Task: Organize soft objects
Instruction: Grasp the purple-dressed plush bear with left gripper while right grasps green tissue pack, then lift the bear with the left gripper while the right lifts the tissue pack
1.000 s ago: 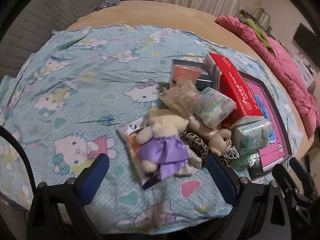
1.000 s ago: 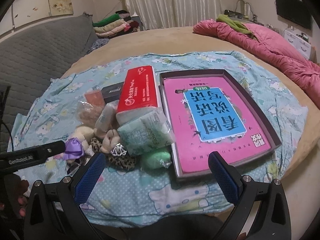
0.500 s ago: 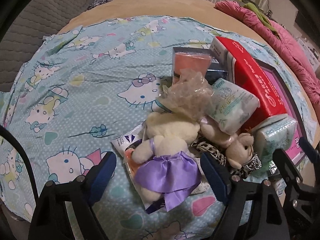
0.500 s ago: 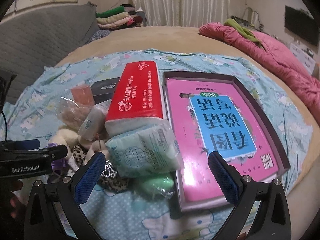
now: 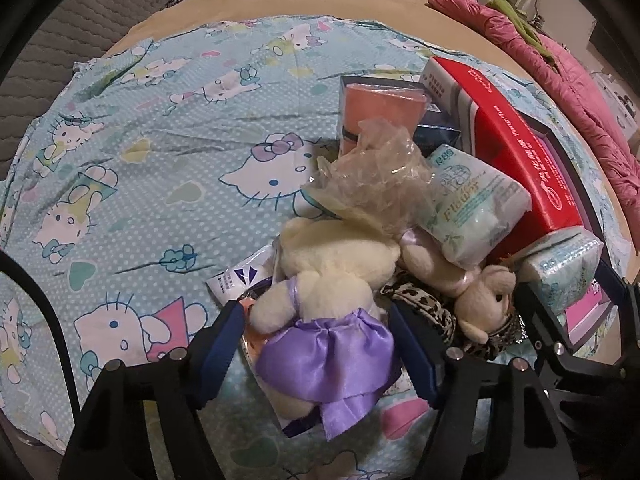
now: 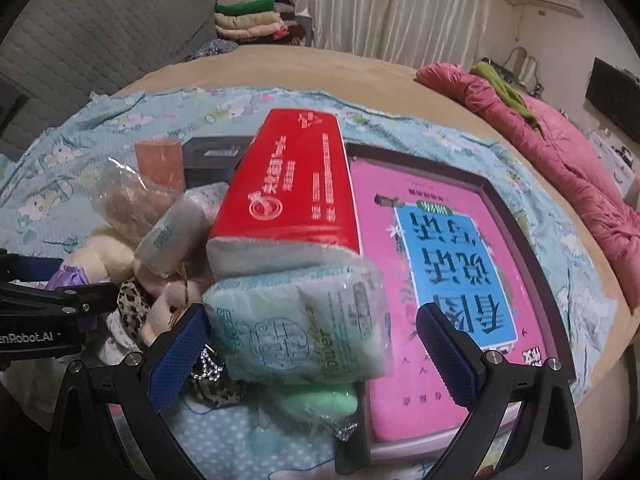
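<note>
Left wrist view reads "Flower" on your pale tissue pack (image 5: 472, 208), leaning on the red tissue pack (image 5: 520, 148); your left gripper (image 5: 320, 348) has jaws apart either side of the cream plush bear (image 5: 328, 280) in its purple skirt on the Hello Kitty sheet (image 5: 160, 160). Right wrist view alone shows "enRobot.AI" on the left gripper body and the pink-and-blue book (image 6: 440, 248) in its tray, while your right gripper (image 6: 312, 348) gapes wide around a tissue pack (image 6: 296, 328), whether touching is unclear.
</note>
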{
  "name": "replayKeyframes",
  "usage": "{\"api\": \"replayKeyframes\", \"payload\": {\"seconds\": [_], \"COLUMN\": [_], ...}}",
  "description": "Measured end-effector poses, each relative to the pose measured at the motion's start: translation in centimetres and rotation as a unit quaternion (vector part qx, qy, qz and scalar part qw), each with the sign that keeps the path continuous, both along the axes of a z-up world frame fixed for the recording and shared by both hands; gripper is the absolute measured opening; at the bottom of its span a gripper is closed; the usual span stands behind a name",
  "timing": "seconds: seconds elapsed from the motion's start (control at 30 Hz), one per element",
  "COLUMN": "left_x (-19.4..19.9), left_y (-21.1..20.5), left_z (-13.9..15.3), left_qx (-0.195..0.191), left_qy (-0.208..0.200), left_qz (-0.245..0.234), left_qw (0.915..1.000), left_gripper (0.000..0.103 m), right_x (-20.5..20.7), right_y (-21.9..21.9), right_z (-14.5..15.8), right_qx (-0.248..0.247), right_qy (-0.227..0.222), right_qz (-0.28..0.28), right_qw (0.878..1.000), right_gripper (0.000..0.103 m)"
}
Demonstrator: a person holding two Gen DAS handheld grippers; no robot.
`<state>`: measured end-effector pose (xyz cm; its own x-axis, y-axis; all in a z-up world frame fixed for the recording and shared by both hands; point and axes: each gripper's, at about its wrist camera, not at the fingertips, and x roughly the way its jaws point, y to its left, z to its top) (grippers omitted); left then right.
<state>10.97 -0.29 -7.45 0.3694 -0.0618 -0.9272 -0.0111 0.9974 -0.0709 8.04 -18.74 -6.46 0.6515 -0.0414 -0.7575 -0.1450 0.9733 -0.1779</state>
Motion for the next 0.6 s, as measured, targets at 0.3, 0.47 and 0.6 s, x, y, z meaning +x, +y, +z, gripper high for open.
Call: {"api": "replayKeyframes", "payload": {"seconds": [0.3, 0.47, 0.6], "left_x": [0.4, 0.3, -0.3], "left_y": [-0.1, 1.4, 2.5], "left_z": [0.2, 0.7, 1.1], "left_qx": [0.004, -0.069, -0.117], "left_qy": [-0.004, -0.001, 0.002], "left_qz": [-0.011, 0.003, 0.014], "left_qw": [0.9999, 0.9976, 0.9930], "left_gripper": [0.057, 0.048, 0.047], "right_x": [0.0, -0.4, -1.0], "right_y": [-0.9, -2.2, -3.3], "right_z": [0.5, 1.5, 2.2], "right_qx": [0.041, 0.085, 0.118], "right_qy": [-0.004, -0.020, -0.030], "right_qz": [0.011, 0.004, -0.008], "right_qw": [0.999, 0.996, 0.993], "right_gripper": [0.077, 0.076, 0.075]}}
